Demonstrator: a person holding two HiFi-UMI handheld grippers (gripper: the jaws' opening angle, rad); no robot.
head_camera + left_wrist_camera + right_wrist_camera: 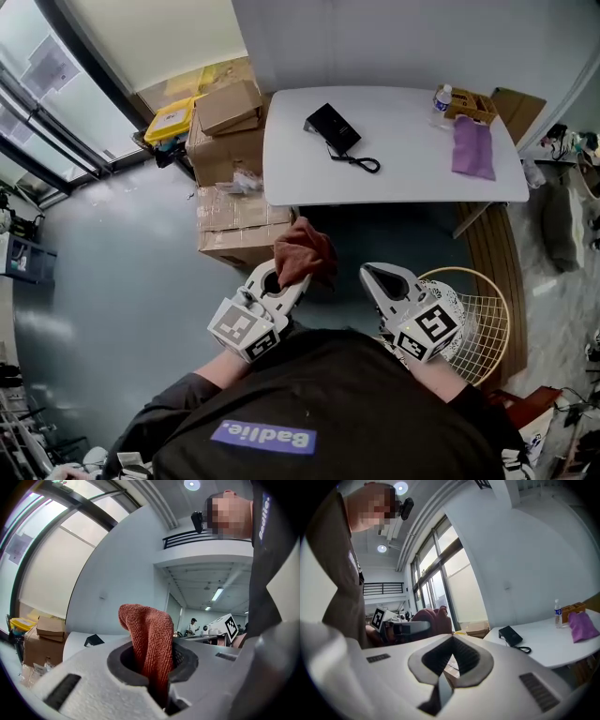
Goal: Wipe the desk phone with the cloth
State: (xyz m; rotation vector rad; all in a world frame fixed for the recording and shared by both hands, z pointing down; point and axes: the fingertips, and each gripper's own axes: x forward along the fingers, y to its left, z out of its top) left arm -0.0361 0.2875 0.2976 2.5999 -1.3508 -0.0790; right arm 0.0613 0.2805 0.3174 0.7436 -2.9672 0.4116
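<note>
A black desk phone (332, 126) with a curled cord lies on the white table (394, 183), far ahead of both grippers. My left gripper (290, 282) is shut on a rust-red cloth (305, 250), which bunches up above its jaws. In the left gripper view the cloth (150, 641) stands up out of the left gripper (154, 662), with the phone (93, 640) small behind it. My right gripper (371, 273) is shut and holds nothing. In the right gripper view the right gripper (452, 638) has its tips together, and the phone (510, 634) lies on the table to the right.
A purple cloth (472, 147), a water bottle (442, 101) and a small wooden box (472, 105) sit at the table's right end. Cardboard boxes (228, 141) are stacked left of the table. A white wire basket (480, 323) stands on the floor by my right gripper.
</note>
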